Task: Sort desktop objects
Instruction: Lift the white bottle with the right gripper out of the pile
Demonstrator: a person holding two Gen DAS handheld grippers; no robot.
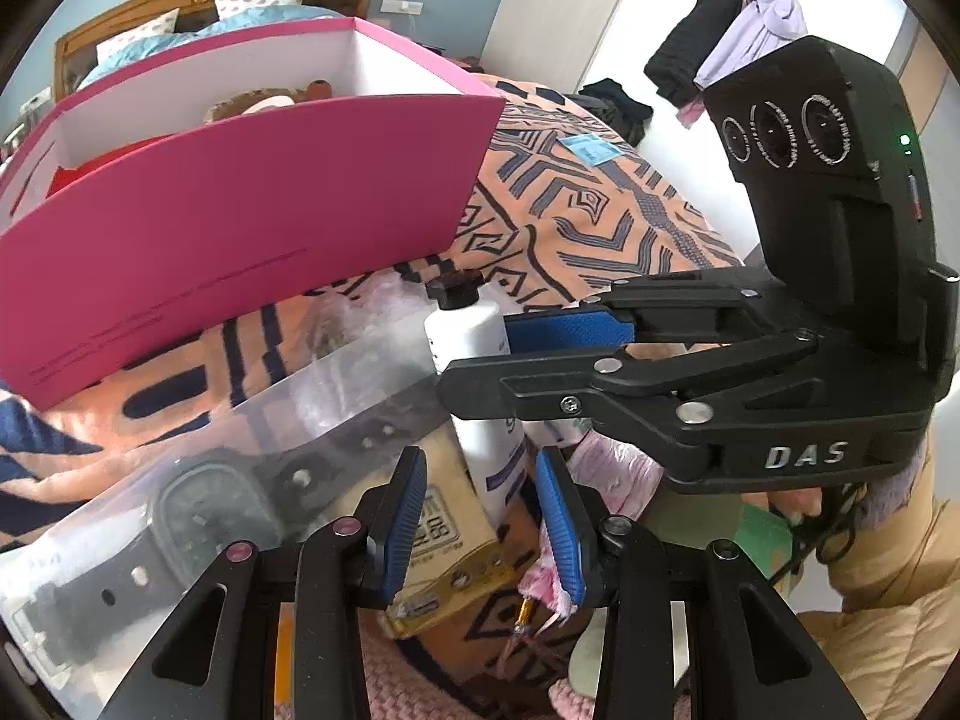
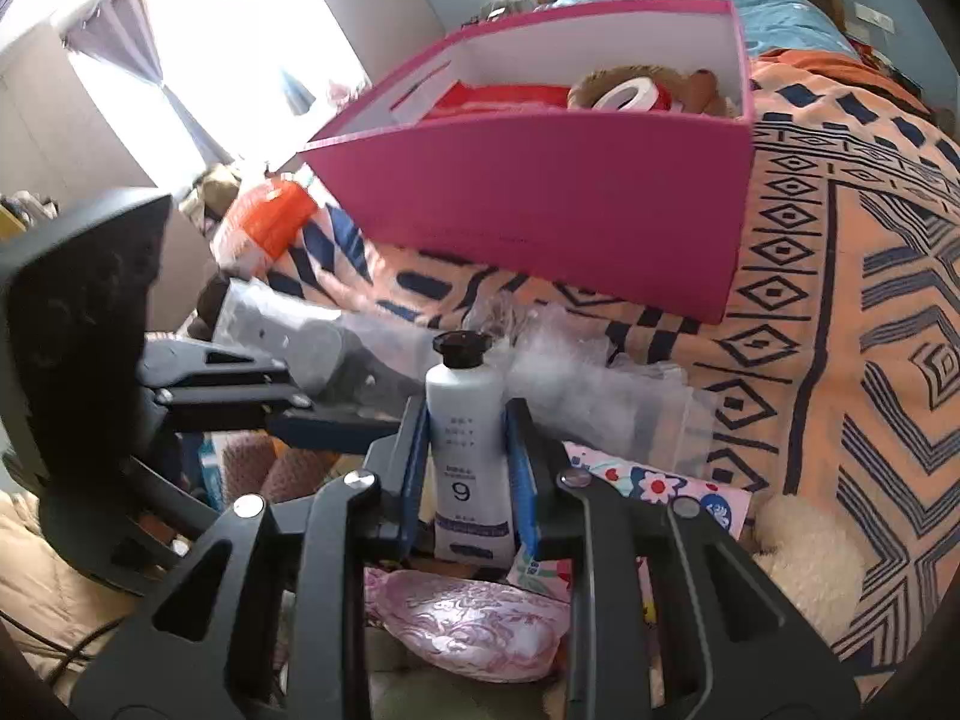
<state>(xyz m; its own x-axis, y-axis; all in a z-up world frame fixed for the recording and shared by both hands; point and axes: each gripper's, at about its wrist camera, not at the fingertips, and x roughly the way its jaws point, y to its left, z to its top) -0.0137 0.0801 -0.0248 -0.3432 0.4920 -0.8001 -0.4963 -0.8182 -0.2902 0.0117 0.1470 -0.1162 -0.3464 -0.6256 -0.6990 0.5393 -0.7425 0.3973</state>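
Observation:
A white bottle (image 2: 465, 420) with a black cap stands upright between the blue pads of my right gripper (image 2: 465, 414), which is shut on its body. In the left wrist view the same bottle (image 1: 468, 330) shows with the right gripper (image 1: 480, 354) reaching in from the right. My left gripper (image 1: 480, 462) stands open low in that view, with nothing pressed between its pads. A black watch in a clear bag (image 1: 198, 504) lies just left of its left finger. A beige packet (image 1: 444, 528) lies under the gap. The pink box (image 2: 540, 210) stands behind the bottle.
The box (image 1: 240, 210) holds a tape roll (image 2: 624, 96), a red item and a brown plush. An orange and blue patterned cloth (image 1: 600, 210) covers the surface. A pink pouch (image 2: 468, 624), a floral card (image 2: 654, 486) and a fluffy white item (image 2: 804, 564) lie near.

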